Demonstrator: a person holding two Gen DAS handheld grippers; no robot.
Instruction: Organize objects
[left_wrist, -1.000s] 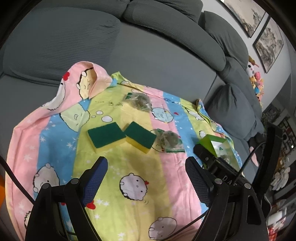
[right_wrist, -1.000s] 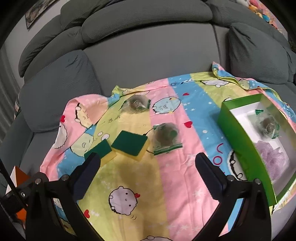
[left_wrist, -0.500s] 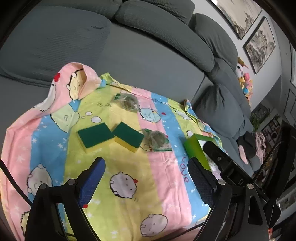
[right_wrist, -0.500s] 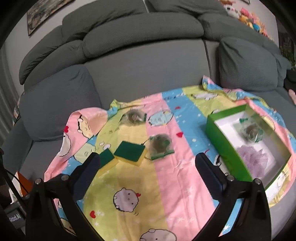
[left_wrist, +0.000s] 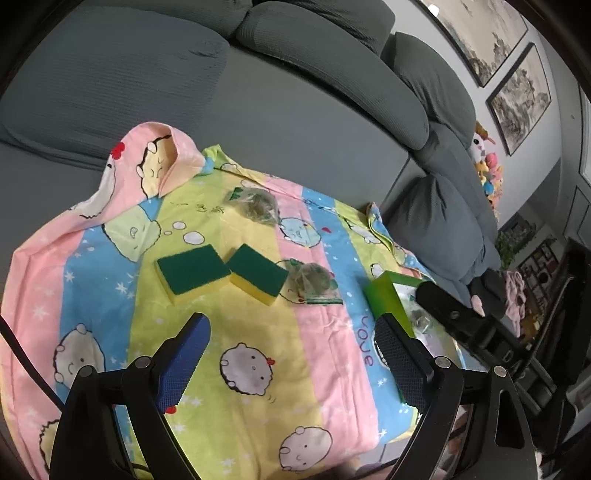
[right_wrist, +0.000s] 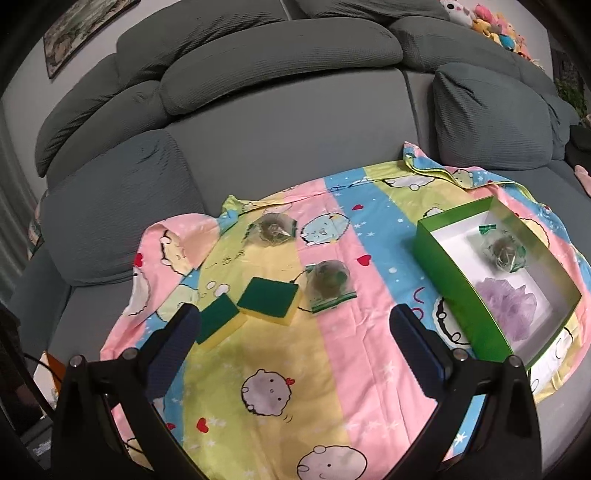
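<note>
Two green-and-yellow sponges (left_wrist: 192, 271) (left_wrist: 258, 273) lie side by side on a striped cartoon sheet (left_wrist: 258, 369); they also show in the right wrist view (right_wrist: 218, 321) (right_wrist: 267, 301). Two clear bags of scourers lie near them, one close (right_wrist: 328, 282) (left_wrist: 310, 282), one further back (right_wrist: 273, 229) (left_wrist: 255, 208). A green box (right_wrist: 439, 258) at the right holds another bagged scourer (right_wrist: 504, 251) and a purple mesh puff (right_wrist: 509, 302). My left gripper (left_wrist: 291, 354) and right gripper (right_wrist: 295, 339) are open and empty, held above the sheet's near part.
The sheet covers a grey sofa (right_wrist: 277, 122) with back cushions and a loose cushion (right_wrist: 487, 118) at the right. Plush toys (left_wrist: 487, 166) sit on the sofa's far end. The right gripper's body (left_wrist: 454, 314) shows beside the green box (left_wrist: 388, 299) in the left wrist view.
Both grippers have pulled back and risen from the sheet, so objects look smaller and further. The right gripper has swung left, away from the box. Nothing on the sheet has moved.
</note>
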